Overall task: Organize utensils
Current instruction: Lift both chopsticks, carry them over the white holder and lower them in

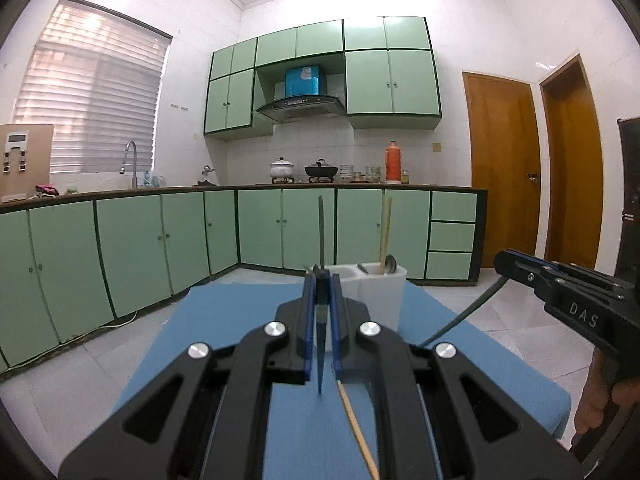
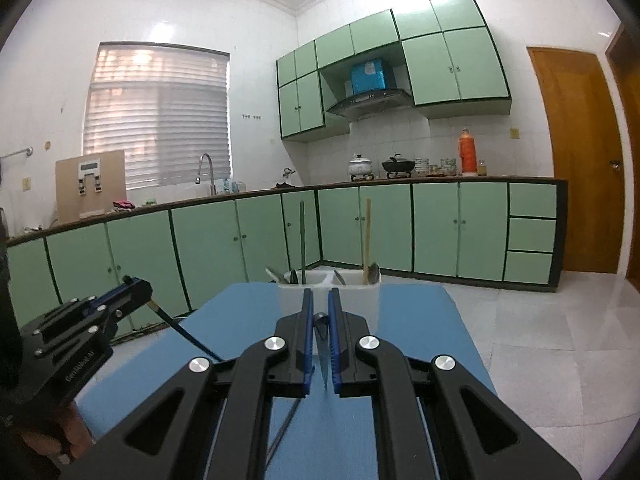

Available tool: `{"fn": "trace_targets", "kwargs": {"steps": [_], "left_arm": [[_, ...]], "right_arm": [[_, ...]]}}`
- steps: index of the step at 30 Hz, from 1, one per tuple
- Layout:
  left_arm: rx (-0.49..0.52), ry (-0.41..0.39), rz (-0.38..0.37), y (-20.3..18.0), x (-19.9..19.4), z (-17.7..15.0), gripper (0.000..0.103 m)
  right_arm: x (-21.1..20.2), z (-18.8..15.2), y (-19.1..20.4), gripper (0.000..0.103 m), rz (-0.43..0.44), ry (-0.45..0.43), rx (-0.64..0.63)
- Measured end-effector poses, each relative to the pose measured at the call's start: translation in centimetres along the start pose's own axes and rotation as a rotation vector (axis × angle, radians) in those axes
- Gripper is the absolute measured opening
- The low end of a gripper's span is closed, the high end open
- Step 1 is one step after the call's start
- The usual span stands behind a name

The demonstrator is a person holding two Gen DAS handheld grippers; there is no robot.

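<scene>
The left gripper (image 1: 321, 280) hides most of the white utensil holder (image 1: 380, 292), and the loose chopstick (image 1: 358, 432) runs off the bottom edge

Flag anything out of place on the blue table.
One wooden chopstick lies loose on the blue table, outside the white utensil holder where its likely mate stands upright. Nothing looks spilled or damaged.
</scene>
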State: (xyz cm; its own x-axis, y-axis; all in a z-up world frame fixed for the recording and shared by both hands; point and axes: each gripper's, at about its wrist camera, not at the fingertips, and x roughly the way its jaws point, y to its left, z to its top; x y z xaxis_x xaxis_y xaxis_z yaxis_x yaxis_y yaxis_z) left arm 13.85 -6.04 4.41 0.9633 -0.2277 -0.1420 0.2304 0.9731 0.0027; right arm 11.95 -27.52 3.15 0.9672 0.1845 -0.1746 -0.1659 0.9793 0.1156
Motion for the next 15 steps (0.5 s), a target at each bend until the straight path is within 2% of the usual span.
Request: {"fn": "trace_targets", "kwargs": {"steps": [6, 15], "left_arm": [[-0.018, 0.026, -0.012, 0.7, 2.8, 3.0, 0.006], [-0.022, 0.010, -0.049, 0.9, 4.3, 6.2, 0.006]], "right_arm": [[2.0, 3.6, -0.5, 0.007, 0.016, 0.029, 0.003], [4.1, 6.3, -1.5, 0.007, 0.040, 0.062, 0.029]]}}
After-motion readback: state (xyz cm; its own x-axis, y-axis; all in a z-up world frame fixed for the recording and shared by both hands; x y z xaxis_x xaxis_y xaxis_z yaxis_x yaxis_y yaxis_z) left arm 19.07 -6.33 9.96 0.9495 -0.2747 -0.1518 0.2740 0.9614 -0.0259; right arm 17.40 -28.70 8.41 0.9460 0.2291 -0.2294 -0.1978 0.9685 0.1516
